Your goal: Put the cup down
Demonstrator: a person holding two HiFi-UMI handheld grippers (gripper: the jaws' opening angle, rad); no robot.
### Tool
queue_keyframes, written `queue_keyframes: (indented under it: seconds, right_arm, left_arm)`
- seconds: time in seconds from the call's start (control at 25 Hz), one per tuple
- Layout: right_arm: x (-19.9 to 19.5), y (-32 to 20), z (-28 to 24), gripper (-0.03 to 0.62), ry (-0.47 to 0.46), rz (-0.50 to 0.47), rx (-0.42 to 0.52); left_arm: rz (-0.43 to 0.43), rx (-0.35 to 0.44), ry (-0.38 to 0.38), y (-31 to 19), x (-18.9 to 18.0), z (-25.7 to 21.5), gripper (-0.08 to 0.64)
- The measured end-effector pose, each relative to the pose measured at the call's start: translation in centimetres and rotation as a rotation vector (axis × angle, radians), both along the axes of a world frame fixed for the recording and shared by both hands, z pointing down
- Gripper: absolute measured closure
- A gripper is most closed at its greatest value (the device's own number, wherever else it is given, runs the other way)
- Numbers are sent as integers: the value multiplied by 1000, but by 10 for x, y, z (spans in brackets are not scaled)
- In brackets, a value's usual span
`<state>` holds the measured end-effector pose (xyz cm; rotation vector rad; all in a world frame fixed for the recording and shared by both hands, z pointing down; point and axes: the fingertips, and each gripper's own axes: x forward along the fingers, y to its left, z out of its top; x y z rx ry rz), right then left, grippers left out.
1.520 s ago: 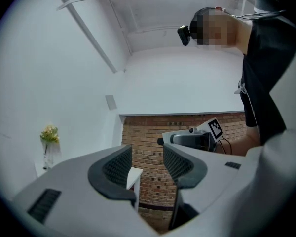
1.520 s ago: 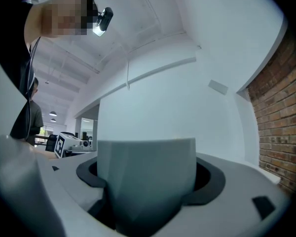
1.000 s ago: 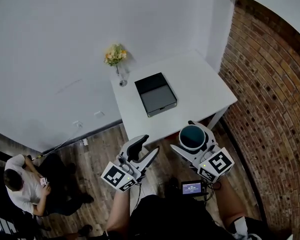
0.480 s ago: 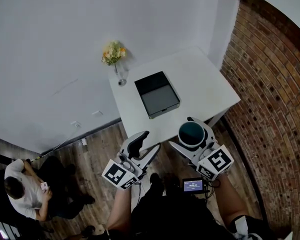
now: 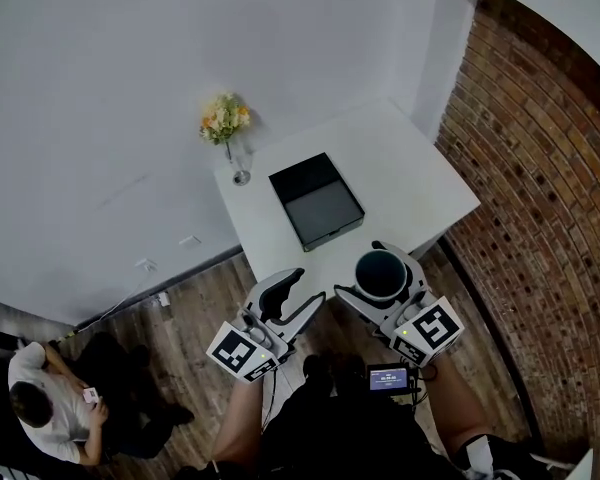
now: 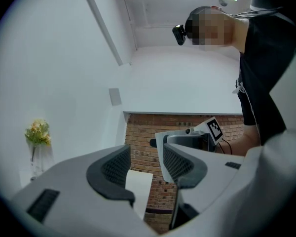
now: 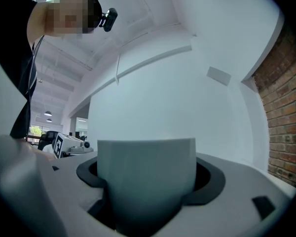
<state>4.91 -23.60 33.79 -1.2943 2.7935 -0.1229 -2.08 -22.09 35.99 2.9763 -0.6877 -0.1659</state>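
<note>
A pale grey-blue cup (image 5: 378, 272) with a dark inside sits upright between the jaws of my right gripper (image 5: 381, 269), which is shut on it, just short of the white table's (image 5: 400, 178) near edge. In the right gripper view the cup (image 7: 147, 179) fills the space between the dark pads (image 7: 209, 179). My left gripper (image 5: 298, 288) stands open beside it, over the wooden floor, with nothing between its fingers (image 6: 112, 174).
A dark open box (image 5: 317, 200) lies on the middle of the table. A glass vase of yellow flowers (image 5: 226, 120) stands at its back left corner. A brick wall (image 5: 540, 198) runs along the right. A person (image 5: 40, 408) sits on the floor at lower left.
Both grippers have moved toward the table, the cup travelling with the right one. The table and box now lie closer to the jaws in the head view.
</note>
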Motion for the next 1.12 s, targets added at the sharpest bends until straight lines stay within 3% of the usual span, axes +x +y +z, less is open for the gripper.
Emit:
queue_keyframes:
  seconds: [0.36, 1.12]
  right_arm:
    - [5, -31, 15, 170, -9, -13, -1]
    - [-14, -163, 61, 170, 11, 9, 52]
  left_arm:
    - [-50, -5, 6, -23, 4, 9, 354]
    - [-120, 3, -7, -104, -9, 31, 354]
